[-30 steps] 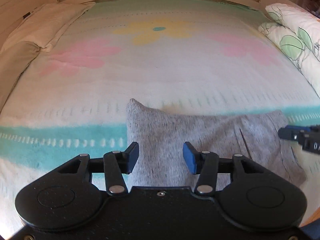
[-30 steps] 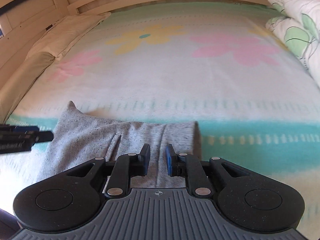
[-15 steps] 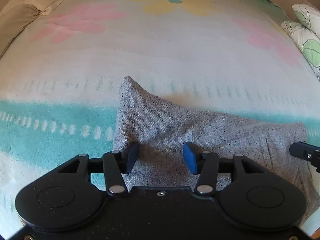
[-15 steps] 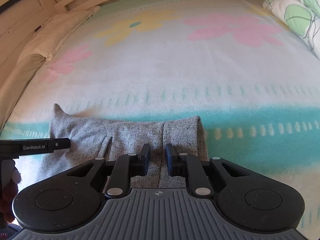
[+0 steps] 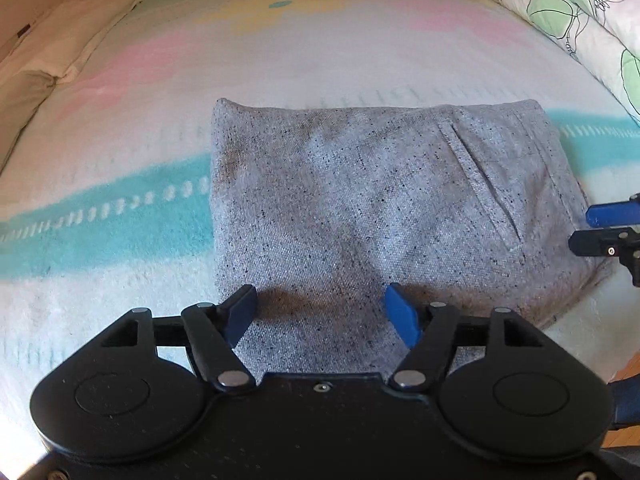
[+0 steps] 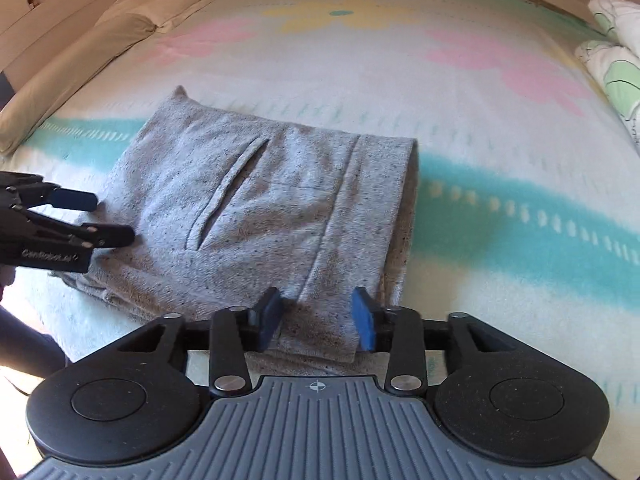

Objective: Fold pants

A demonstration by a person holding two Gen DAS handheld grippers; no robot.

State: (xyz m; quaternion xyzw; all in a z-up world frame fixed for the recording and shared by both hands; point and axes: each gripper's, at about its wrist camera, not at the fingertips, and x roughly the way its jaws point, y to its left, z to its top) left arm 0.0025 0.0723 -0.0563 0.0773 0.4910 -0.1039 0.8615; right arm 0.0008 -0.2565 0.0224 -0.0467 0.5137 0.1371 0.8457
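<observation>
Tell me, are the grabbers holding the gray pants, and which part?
Nothing is held. The left gripper and right gripper are both open over the near edge of the folded pants.

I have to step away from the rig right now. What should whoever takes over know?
Left gripper: open, empty, over the near edge of the pants.
Right gripper: open, empty, over the near right corner.
Pants: folded into a compact grey rectangle on the blanket, pocket slit facing up.
Done: folds look complete.
Left: perhaps square up the uneven near-left layers, then withdraw.
</observation>
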